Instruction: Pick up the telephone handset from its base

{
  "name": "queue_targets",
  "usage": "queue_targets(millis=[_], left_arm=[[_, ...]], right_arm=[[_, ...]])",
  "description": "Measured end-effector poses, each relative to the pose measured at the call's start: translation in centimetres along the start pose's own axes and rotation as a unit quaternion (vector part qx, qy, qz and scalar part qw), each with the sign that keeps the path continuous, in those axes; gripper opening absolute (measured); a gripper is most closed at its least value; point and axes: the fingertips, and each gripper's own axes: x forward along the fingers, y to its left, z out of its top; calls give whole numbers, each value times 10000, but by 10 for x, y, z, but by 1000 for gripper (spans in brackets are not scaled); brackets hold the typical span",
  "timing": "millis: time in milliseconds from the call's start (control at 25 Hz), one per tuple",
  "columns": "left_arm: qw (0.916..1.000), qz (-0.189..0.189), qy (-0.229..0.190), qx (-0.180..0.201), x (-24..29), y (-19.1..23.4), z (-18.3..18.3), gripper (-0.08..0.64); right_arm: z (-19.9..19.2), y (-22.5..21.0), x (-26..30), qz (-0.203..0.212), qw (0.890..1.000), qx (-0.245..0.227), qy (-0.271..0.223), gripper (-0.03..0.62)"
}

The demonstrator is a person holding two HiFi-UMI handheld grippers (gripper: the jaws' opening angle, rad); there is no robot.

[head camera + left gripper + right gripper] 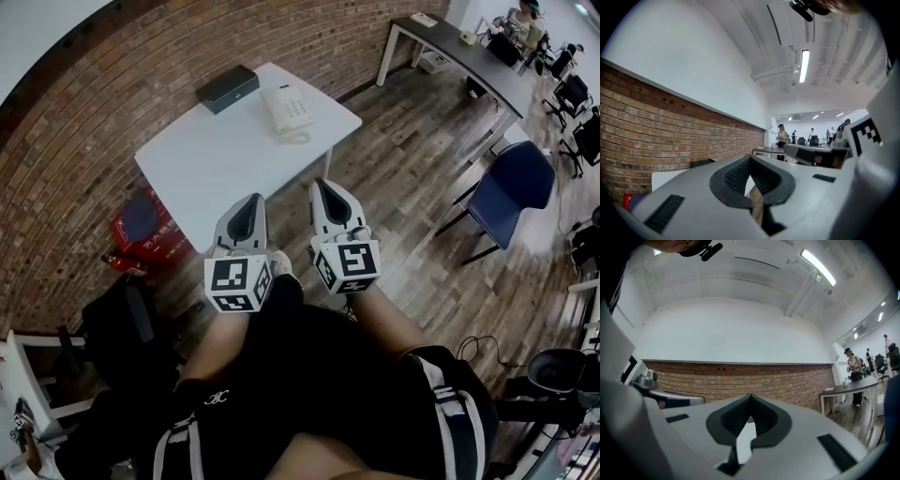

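while both grippers hang short of the white table (211, 173), the telephone (289, 109) sits near the table's far edge, its handset (277, 110) lying on the base and the coiled cord (296, 137) looped on the tabletop just in front of it. a black box (228, 88) rests at the table's far corner, near the telephone. the left gripper (253, 202) has its jaws met at the tips with nothing between them, and the right gripper (323, 186) is likewise pressed together and empty. both point towards the table's near edge, side by side. a red box (141, 230) stands on the floor beside the table.
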Motion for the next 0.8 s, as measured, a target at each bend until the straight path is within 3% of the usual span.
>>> queue_targets(millis=[800], left_arm=[[9982, -170, 334, -474, 183, 101, -6, -3]], right_arm=[[-31, -63, 193, -46, 9985, -18, 545, -2]])
